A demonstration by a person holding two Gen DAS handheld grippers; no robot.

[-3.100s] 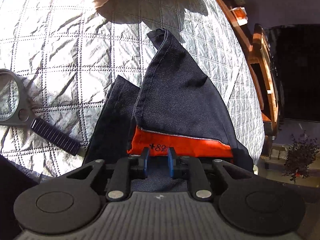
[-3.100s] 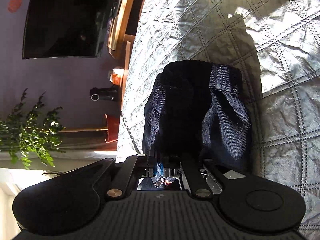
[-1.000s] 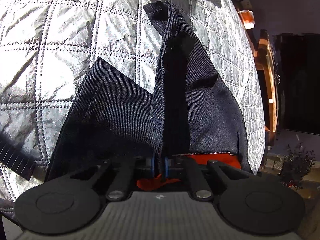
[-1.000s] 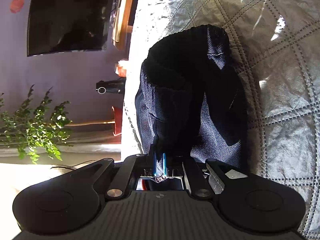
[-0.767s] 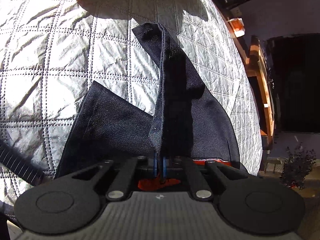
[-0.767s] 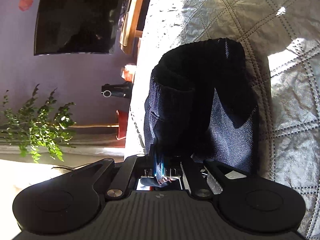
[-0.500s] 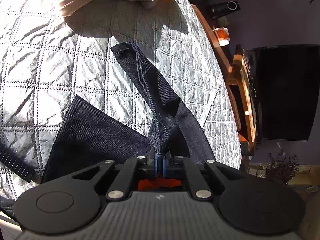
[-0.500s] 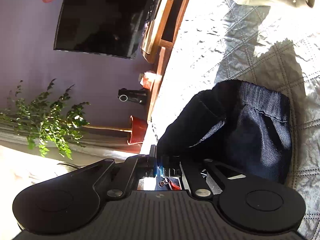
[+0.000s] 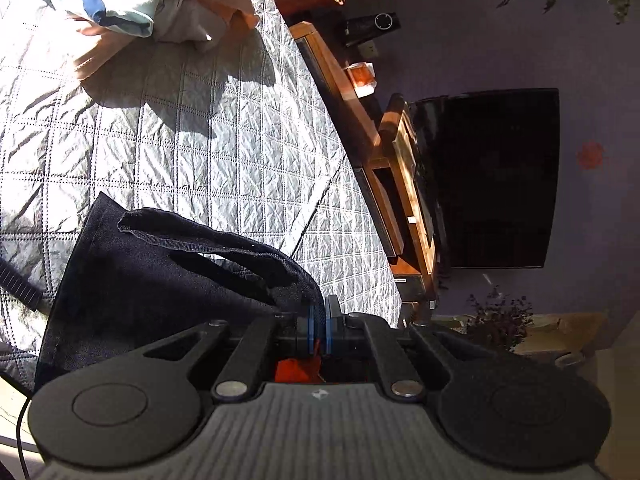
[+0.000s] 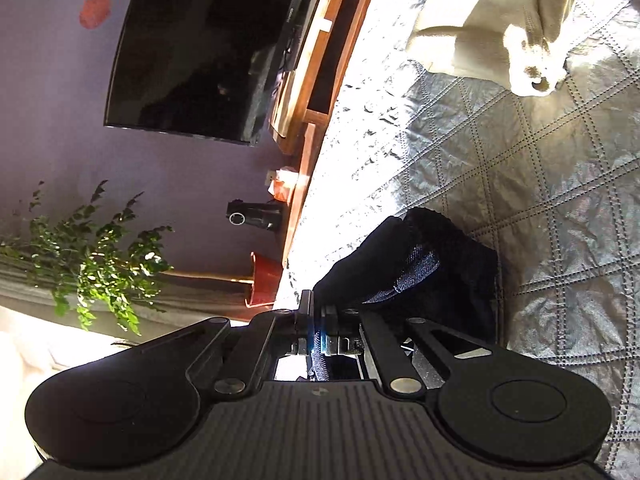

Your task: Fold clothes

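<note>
On the grey quilted bed cover I see the dark denim garment. My left gripper is clamped tight on a fold of it, and my right gripper pinches another edge. Far across the cover sits a pile of light clothes, well apart from the denim. A black TV and a wooden stand sit beside the bed. A bit of orange peeks out under my left jaws; I cannot tell what it is. A dark ribbed thing is cut off at the edge. Only the right view shows the leafy green plant and a cream cloth.
</note>
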